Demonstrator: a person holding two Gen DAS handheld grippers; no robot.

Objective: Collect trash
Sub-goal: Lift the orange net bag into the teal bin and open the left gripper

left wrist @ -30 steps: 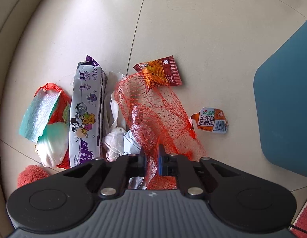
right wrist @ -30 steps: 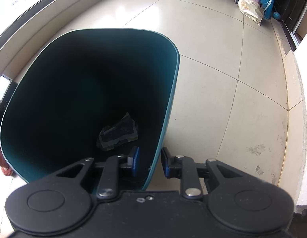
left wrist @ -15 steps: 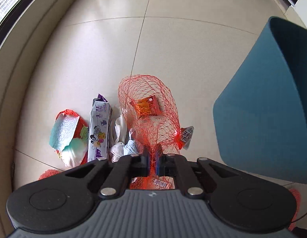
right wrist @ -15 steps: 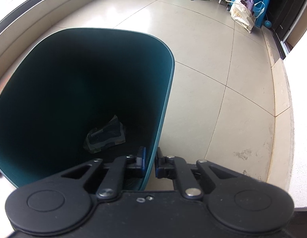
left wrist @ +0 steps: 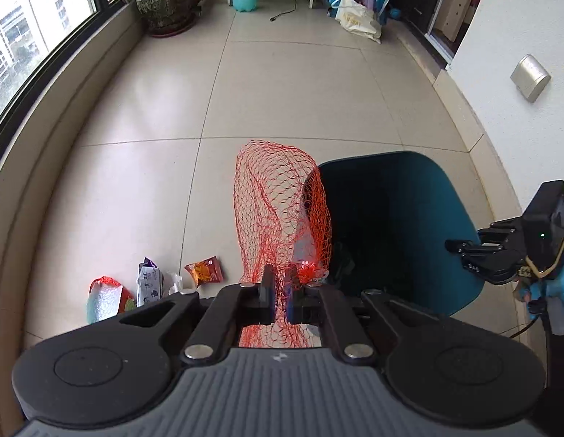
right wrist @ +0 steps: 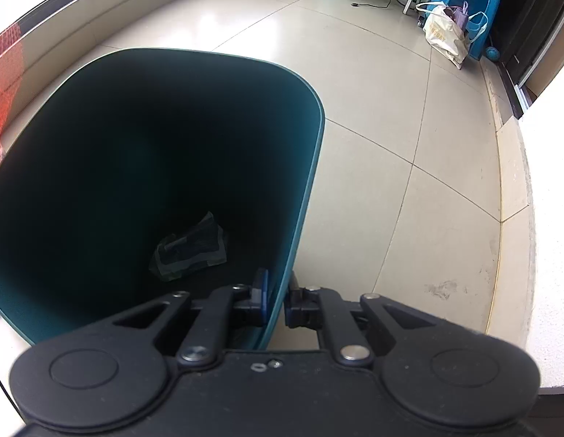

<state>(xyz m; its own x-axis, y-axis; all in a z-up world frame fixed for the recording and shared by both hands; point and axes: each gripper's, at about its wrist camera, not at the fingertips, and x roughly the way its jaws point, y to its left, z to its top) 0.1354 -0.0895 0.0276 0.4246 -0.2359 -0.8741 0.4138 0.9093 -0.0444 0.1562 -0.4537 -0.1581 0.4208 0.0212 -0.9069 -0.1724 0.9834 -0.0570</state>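
On the tiled floor (left wrist: pixel 282 83) at the near left lie leftover wrappers: a red-and-teal packet (left wrist: pixel 105 296), a purple-and-white pack (left wrist: pixel 150 282) and an orange snack bag (left wrist: pixel 205 270). Right of them the left gripper (left wrist: pixel 279 300) has its jaws clamped on the red mesh bag (left wrist: pixel 278 215), which hangs off the floor beside the teal bin's (left wrist: pixel 460 196) left rim. Farthest right, the right gripper (right wrist: pixel 276 300) is pinched onto the bin's near right wall, with a dark crumpled wrapper (right wrist: pixel 191 249) on the bin's bottom.

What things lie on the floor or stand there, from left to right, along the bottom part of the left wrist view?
Red and teal wrapper → purple and white packet → white crumpled paper → orange snack bag → red net bag in the left gripper → teal bin → right gripper.
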